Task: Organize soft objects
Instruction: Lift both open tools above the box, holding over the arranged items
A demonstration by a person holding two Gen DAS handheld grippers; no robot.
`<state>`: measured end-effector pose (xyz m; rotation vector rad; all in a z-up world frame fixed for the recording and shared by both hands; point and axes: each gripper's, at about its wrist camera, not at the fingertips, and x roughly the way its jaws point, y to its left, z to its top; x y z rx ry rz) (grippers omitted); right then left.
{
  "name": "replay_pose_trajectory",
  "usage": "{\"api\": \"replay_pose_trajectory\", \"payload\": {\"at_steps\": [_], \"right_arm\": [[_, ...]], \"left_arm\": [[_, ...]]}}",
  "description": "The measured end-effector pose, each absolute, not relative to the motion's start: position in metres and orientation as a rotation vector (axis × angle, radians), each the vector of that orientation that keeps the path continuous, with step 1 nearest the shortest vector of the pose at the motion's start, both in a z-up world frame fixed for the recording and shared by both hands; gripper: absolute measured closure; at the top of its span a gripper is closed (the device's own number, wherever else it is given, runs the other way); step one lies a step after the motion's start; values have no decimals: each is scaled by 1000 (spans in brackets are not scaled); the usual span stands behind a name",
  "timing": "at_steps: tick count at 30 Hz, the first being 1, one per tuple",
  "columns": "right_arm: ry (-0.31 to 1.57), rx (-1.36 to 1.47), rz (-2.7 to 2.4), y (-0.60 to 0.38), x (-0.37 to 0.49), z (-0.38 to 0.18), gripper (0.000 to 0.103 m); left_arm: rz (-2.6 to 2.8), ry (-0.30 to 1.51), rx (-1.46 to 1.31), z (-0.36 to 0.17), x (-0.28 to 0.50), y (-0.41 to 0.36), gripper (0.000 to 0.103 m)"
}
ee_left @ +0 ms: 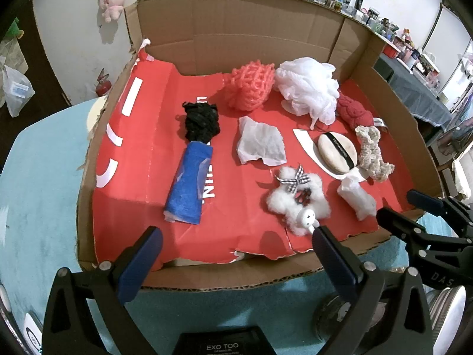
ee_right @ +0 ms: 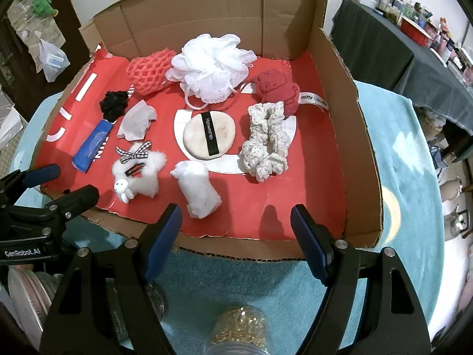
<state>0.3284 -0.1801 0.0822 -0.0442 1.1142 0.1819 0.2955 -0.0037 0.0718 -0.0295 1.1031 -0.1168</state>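
Observation:
A cardboard tray (ee_left: 236, 29) lined in red holds several soft items. On the left lie a blue cloth roll (ee_left: 189, 183) and a black scrunchie (ee_left: 202, 121). At the back sit a coral net (ee_left: 249, 88), a white bath pouf (ee_right: 210, 65) and a red knit piece (ee_right: 276, 88). A powder puff (ee_right: 208, 134), a cream crochet piece (ee_right: 266, 142), a tissue (ee_left: 261, 145), a fluffy bow clip (ee_left: 298, 198) and a white cotton roll (ee_right: 198, 189) lie nearer. My left gripper (ee_left: 236, 236) hovers open at the tray's front edge. Beside it, my right gripper (ee_right: 236, 222) is open too, and both are empty.
The tray rests on a teal cloth (ee_right: 399, 153). A jar of gold bits (ee_right: 239, 328) and other jars stand below the grippers. A dark-draped table (ee_right: 384, 44) with clutter is at the right. Tall cardboard walls bound the tray's back and right side.

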Motion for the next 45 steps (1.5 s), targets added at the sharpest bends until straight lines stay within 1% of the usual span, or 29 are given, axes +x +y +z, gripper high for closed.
{"api": "replay_pose_trajectory", "payload": {"at_steps": [45], "right_arm": [[1093, -52, 180, -181, 326, 84, 27]], "left_arm": [[-107, 1101, -22, 71, 296, -5, 0]]}}
